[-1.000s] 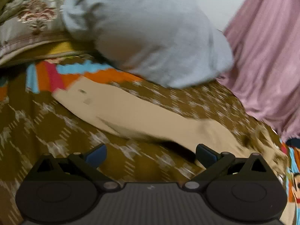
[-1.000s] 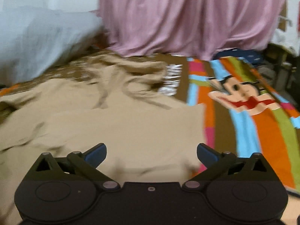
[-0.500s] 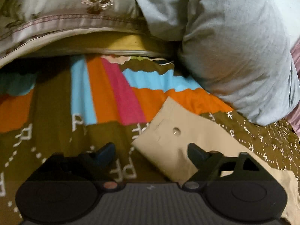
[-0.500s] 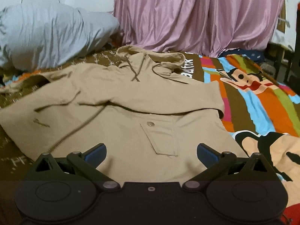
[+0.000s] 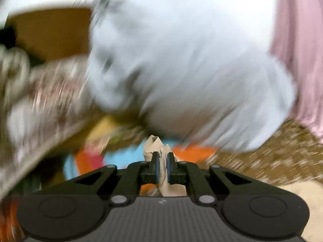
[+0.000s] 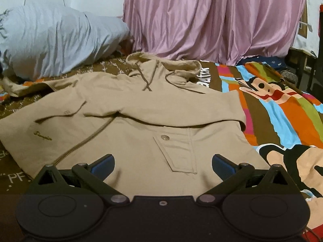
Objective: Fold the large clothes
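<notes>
Left gripper (image 5: 161,166) is clamped on the tan cuff (image 5: 155,147) of the jacket's sleeve; cloth bunches up betw. the pads, w/ the grey pillow (image 5: 181,60) just beyond. The jacket (image 6: 129,133) lies spread on the bedsheet (image 6: 282,109) directly ahead of the right gripper (image 6: 163,164), whose jaws gape wide w/ nothing held. Fabric looks soft, light, floppy, so it'll likely sag; best taken at cuffs, hem corners or shoulder seams.

The tan hooded jacket (image 6: 141,125) lies spread front-up on the bed, hood at the far side, right sleeve folded across its chest, left cuff (image 5: 155,147) bunched in my left claw (image 5: 162,168).
</notes>
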The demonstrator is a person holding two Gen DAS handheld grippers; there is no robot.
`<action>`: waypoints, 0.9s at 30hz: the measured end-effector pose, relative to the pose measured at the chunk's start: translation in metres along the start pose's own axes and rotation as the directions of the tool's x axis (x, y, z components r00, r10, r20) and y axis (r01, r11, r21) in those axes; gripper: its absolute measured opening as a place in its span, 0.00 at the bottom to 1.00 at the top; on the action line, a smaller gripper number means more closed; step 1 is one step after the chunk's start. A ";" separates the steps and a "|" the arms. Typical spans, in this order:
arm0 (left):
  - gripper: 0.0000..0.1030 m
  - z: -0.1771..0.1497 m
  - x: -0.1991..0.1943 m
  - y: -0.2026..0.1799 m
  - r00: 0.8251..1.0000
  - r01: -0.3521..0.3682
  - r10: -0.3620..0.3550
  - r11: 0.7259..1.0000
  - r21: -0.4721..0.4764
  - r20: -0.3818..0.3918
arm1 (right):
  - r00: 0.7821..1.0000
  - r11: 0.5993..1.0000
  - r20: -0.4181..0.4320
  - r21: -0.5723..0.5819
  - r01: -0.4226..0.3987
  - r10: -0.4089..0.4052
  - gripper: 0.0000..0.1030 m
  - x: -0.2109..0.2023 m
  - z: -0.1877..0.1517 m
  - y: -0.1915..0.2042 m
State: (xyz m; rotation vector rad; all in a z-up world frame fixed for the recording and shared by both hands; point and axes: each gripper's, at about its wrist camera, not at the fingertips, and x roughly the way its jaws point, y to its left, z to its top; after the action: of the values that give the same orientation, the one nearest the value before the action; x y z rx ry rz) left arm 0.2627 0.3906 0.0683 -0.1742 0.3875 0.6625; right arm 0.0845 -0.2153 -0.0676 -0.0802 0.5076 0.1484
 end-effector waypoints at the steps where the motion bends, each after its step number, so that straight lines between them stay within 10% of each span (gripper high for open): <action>1: 0.06 0.012 -0.016 -0.013 0.998 0.039 -0.040 0.999 0.022 0.046 | 1.000 1.000 0.009 0.011 -0.007 0.007 0.99 -0.002 0.000 -0.001; 12: 0.06 0.057 -0.198 -0.188 0.857 0.429 -0.471 0.877 0.218 0.209 | 0.987 0.997 0.161 0.077 -0.022 0.009 0.99 -0.036 -0.005 -0.021; 21: 0.06 -0.063 -0.277 -0.345 0.704 0.676 -0.710 0.673 0.300 0.008 | 0.981 0.973 0.187 0.231 0.001 -0.045 0.99 -0.050 -0.003 -0.054; 27: 0.06 -0.167 -0.261 -0.400 0.654 0.753 -0.714 0.584 0.303 -0.248 | 0.982 0.945 0.160 0.323 0.047 -0.103 0.99 -0.056 -0.005 -0.074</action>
State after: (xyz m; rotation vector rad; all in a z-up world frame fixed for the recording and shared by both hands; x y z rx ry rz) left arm 0.2764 -0.1139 0.0346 0.0190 0.4890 -0.2740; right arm 0.0456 -0.2953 -0.0411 0.2282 0.3464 -0.0035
